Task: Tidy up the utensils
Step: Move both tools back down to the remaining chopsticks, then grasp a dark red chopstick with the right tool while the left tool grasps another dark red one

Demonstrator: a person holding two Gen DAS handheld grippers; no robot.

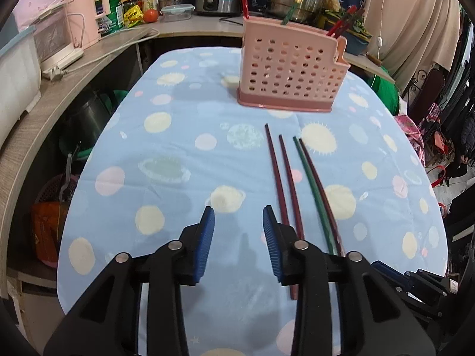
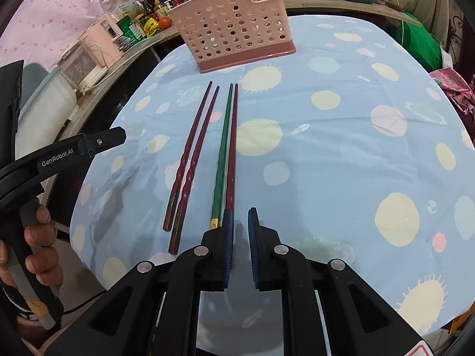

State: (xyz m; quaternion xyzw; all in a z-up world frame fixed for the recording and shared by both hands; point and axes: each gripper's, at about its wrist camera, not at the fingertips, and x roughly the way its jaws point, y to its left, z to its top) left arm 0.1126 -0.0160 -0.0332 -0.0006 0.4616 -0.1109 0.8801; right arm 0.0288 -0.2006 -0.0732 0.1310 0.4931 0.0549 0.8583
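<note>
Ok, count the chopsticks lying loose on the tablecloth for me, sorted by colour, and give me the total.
Dark red chopsticks: 3
Green chopstick: 1
Total lying on the tablecloth: 4
Those standing in the pink holder are not counted.
</note>
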